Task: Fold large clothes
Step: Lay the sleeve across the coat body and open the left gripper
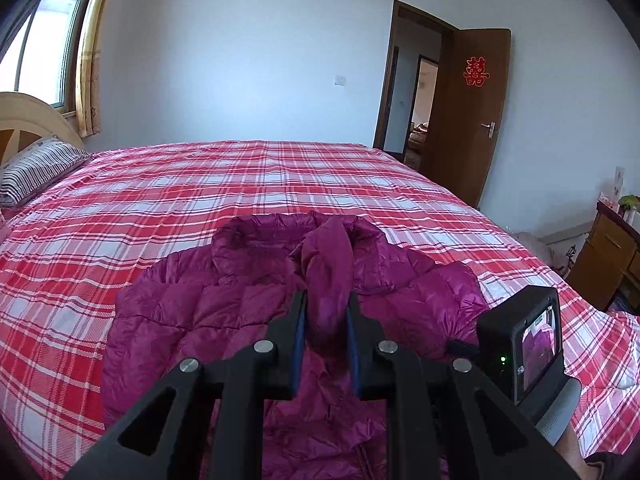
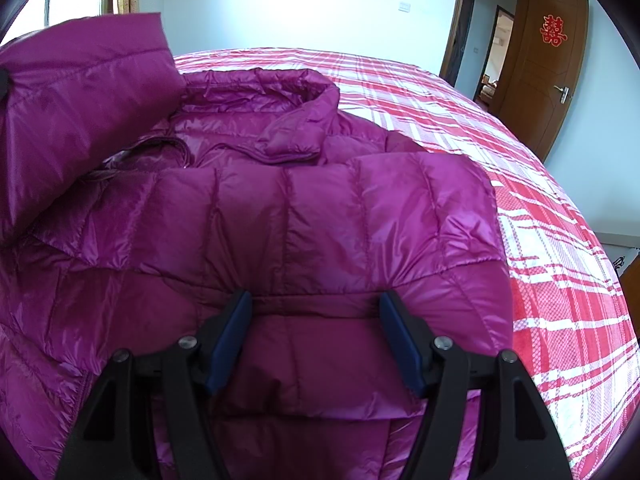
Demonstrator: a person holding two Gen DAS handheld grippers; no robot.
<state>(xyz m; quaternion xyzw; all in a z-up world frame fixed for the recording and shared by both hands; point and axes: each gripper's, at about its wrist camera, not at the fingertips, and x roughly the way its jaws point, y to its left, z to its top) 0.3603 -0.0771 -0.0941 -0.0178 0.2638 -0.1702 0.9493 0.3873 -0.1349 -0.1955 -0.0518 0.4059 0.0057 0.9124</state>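
A glossy magenta quilted down jacket (image 2: pixel 288 216) lies spread, front up, at the near edge of a bed covered with a red, pink and white plaid sheet (image 1: pixel 256 184), its collar (image 2: pixel 298 96) pointing toward the far edge. Judging by how it lies, the fold is at an early stage: 1 sleeve (image 2: pixel 76 116) is lifted over the body and not yet laid down, while the right half of the jacket looks folded in already, and the lengthwise folds are all still to do. The left gripper (image 1: pixel 326 304) is clamped narrowly on that sleeve, the cuff end standing up between its blue pads (image 1: pixel 299 330). The right gripper (image 2: pixel 314 312) stands wide over the jacket's lower front, its fingers pressing on the padding with nothing pinched between them (a steadying rest, as I read it). The left wrist view alone shows the grip on the sleeve, the striped pillow (image 1: pixel 36 168) at the bed's left corner, the other gripper's camera housing (image 1: pixel 520 336) and a wooden cabinet (image 1: pixel 604 256) past the right edge. The right wrist view alone shows the open lining and zip near the collar, and how the sleeve hangs raised over the jacket's left side.
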